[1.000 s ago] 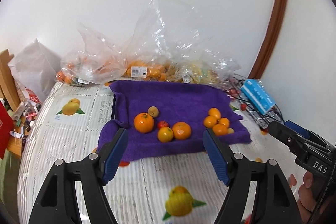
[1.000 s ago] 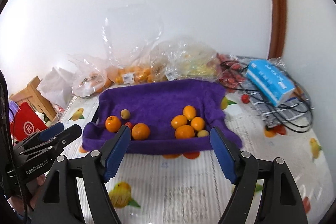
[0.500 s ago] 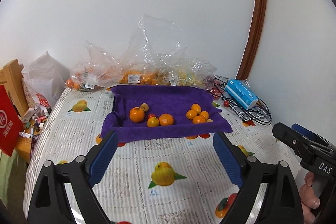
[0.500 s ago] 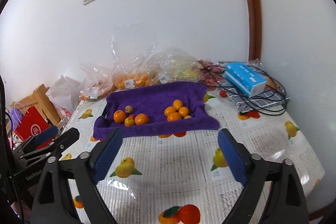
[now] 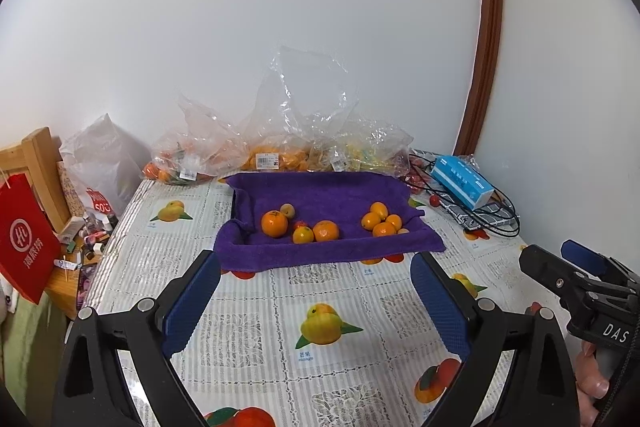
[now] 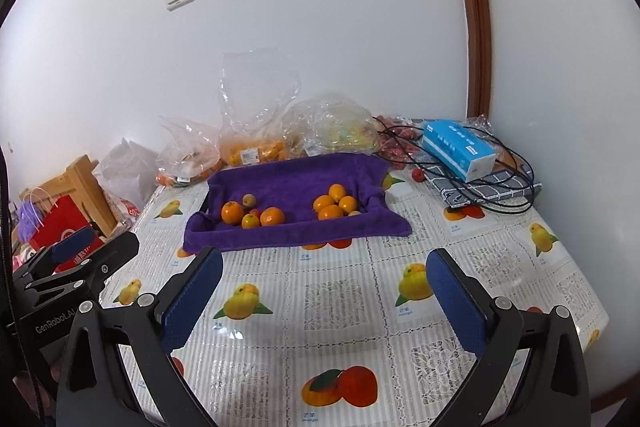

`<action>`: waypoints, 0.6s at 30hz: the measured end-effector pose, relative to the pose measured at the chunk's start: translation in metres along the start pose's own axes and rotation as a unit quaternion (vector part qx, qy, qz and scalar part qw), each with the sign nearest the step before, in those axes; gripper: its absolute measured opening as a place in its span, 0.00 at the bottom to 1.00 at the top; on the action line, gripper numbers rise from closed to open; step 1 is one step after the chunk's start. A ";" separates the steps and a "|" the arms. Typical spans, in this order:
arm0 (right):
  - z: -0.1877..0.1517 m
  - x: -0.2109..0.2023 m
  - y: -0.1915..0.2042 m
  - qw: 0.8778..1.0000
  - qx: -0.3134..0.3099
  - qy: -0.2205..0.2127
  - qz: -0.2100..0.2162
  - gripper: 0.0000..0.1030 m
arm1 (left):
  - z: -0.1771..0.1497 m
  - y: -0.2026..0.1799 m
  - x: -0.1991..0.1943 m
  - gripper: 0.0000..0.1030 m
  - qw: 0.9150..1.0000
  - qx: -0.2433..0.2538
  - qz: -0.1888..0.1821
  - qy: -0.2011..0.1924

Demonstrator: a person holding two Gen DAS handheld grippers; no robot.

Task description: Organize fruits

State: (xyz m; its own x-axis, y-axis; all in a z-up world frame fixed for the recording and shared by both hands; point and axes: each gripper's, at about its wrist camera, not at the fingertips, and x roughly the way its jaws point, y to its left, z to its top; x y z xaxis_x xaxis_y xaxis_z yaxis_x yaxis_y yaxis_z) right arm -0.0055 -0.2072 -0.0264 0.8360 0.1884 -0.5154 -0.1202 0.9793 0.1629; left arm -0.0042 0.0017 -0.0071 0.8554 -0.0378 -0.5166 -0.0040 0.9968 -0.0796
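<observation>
Hovering wide and empty at frame bottom, left gripper and right gripper, jaws opening, facing fruits on purple towel; best approached slowly, one fruit centred.

A towel-lined tray sits at the table's far middle; in it, one fruit cluster lies left, another right; plastic bags stand behind it against the wall; a tissue box lies to its right.

Left gripper low in frame, jaws wide, nothing between. Right gripper same, jaws opening, empty. Fingers wrapped round right handle, bottom right corner.
</observation>
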 end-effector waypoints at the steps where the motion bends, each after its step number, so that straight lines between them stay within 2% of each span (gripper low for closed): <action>1: 0.000 -0.001 0.001 1.000 0.000 -0.001 0.000 0.98 | 0.000 0.001 -0.001 0.93 1.000 -0.002 0.002 0.000; 18: -0.003 -0.004 0.006 1.000 -0.007 -0.002 -0.006 0.98 | 0.001 0.002 -0.004 0.93 1.000 -0.002 0.006 0.001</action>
State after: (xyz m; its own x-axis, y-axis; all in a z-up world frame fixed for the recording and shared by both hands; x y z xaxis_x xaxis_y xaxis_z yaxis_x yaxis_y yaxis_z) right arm -0.0110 -0.2018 -0.0255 0.8393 0.1769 -0.5140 -0.1176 0.9823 0.1460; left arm -0.0072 0.0040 -0.0047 0.8540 -0.0261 -0.5196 -0.0159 0.9970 -0.0762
